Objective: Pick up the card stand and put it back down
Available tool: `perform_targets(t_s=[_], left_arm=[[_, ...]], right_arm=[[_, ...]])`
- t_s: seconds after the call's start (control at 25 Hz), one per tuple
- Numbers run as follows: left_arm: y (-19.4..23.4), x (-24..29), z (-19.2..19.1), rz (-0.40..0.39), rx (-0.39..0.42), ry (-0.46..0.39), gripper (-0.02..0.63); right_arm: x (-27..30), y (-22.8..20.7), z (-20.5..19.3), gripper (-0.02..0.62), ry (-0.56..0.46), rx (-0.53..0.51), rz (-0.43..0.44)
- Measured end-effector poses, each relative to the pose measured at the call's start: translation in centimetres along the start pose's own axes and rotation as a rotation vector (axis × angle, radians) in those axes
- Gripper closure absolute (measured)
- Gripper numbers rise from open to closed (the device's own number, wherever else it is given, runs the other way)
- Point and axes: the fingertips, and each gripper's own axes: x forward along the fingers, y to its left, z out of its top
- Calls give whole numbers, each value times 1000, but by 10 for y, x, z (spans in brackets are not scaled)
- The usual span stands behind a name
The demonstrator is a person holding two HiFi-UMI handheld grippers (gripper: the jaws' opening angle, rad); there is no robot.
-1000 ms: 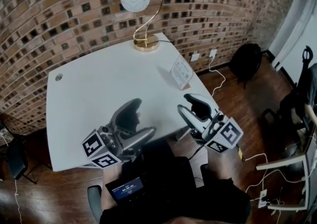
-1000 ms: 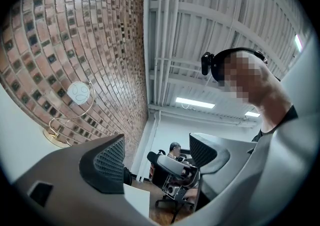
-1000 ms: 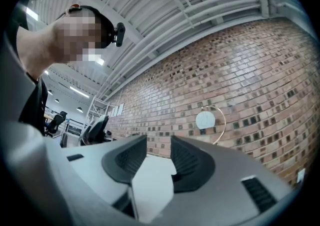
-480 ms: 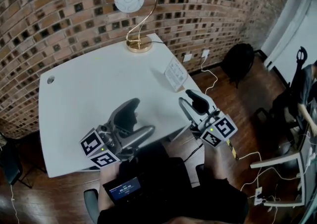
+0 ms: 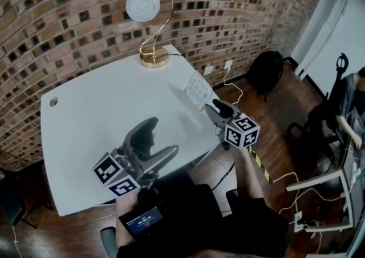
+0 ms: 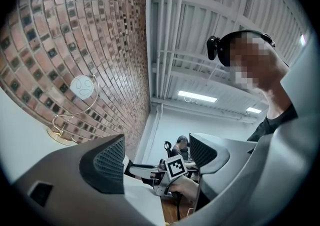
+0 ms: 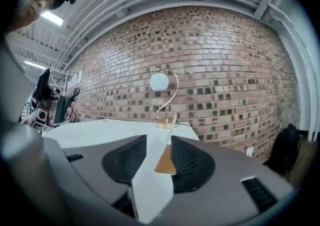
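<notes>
The card stand, a white printed card on a small wooden base, stands near the right edge of the white table. My right gripper is open with its tips right at the stand's near end. In the right gripper view the card stand is edge-on, between the two dark pads of my right gripper, with a gap on each side. My left gripper is open over the table's front edge and holds nothing. In the left gripper view my left gripper points up and off the table.
A gold lamp with a white globe stands at the table's far edge. A black bag and cables lie on the wood floor to the right. A seated person is at the far right. A brick wall runs behind the table.
My right gripper has moved forward and turned until its tips reach the card stand. The left gripper has stayed where it was, still open.
</notes>
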Motion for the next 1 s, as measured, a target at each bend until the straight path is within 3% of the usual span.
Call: perform_targets(t_s=[0.28,0.4,0.44,0.64,1.0], left_arm=[[7,-17,6,20,12,-6,210],[11,-26,7,34,7,-18,212],[12,-28,8,39,6,-22,212],[16,-40,14,52,5,-38,212],[24,-56,22,77,2,-70,212]], right_arm=[[37,-13,-10,423,62,45,11],[46,-15,-12,487,75,50,19],[47,-16,-12,524,73,58,20],[49,-19,-8,565,41,132,41],[51,7,22,566,-43,209,120]])
